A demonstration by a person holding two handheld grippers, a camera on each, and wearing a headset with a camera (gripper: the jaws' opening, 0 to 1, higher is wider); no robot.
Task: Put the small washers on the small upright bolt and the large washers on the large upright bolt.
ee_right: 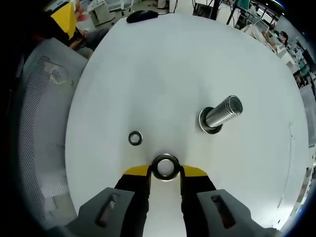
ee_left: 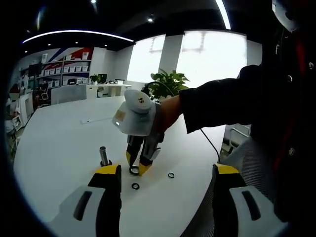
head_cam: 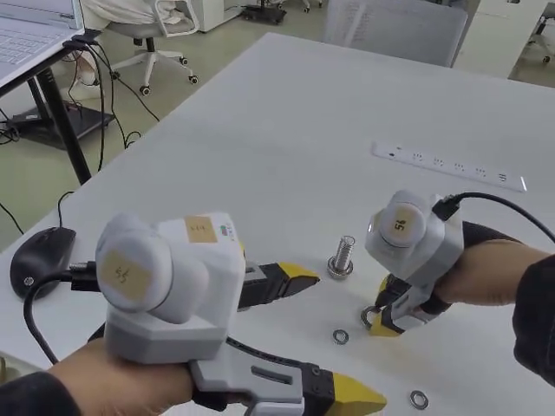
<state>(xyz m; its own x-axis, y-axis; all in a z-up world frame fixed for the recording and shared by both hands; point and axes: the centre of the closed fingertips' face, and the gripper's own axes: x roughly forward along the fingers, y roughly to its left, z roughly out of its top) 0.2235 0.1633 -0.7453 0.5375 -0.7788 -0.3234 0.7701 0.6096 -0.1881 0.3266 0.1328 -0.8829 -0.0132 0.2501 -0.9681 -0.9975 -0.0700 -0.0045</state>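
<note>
Right gripper [ee_right: 165,174]: clamped on a washer [ee_right: 165,167], tips aimed down at the table [ee_right: 148,74].
Left gripper [head_cam: 328,336]: jaws wide apart, nothing between, held low and level.
Upright bolt [ee_right: 222,112]: 1 o'clock of the held washer in right gripper view; ring at base, washer or flange unclear.
Loose washer [ee_right: 135,138]: 10 o'clock of the held one.
Head view adds: second loose washer [head_cam: 419,399] at 5 o'clock, near the edge.
Hard to tell: washer and bolt sizes.

your white table [head_cam: 286,130] carries a power strip [head_cam: 451,165] and a mouse [head_cam: 39,260]. past its left edge you have a laptop [head_cam: 30,35], an office chair [head_cam: 147,35] and a pale green floor [head_cam: 52,165]. the left gripper view gives you bright windows [ee_left: 212,54], a plant [ee_left: 165,84] and shelves [ee_left: 59,69].
</note>
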